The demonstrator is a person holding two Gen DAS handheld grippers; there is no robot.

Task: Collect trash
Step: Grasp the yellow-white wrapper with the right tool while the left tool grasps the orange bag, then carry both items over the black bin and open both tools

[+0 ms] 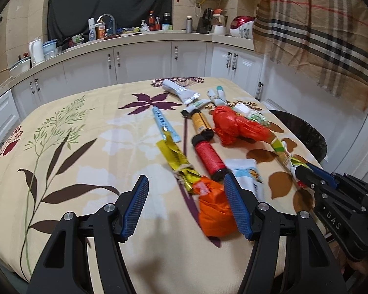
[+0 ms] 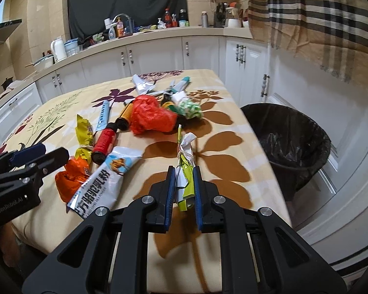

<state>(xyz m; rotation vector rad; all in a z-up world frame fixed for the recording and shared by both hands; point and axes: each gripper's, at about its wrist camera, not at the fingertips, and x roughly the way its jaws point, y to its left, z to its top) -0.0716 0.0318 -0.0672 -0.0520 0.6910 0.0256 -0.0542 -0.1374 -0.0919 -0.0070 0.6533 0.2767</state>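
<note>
Gripping a crumpled green-and-white wrapper [image 2: 184, 178] tied with string, the right tongs [image 2: 184, 183] stand closed on it, pads pressed to both its sides, at the tabletop's [image 2: 220, 127] near edge. The left tongs [image 1: 186, 205] stand roughly half open and hold nothing; an orange plastic bag [image 1: 213, 208] lies between their pads, close against the right-hand pad, contact not clear. Just beyond the left tongs lie a yellow wrapper [image 1: 176, 156], a red cylinder with black caps [image 1: 208, 156] and a white milk-powder pouch [image 2: 103, 178]. Farther ahead sit a crumpled red plastic bag [image 2: 152, 116], a blue strip [image 1: 163, 123] and assorted tubes. A bin lined with a black bag [image 2: 294, 142] stands on the floor to the right of the right tongs, beside the tabletop.
</note>
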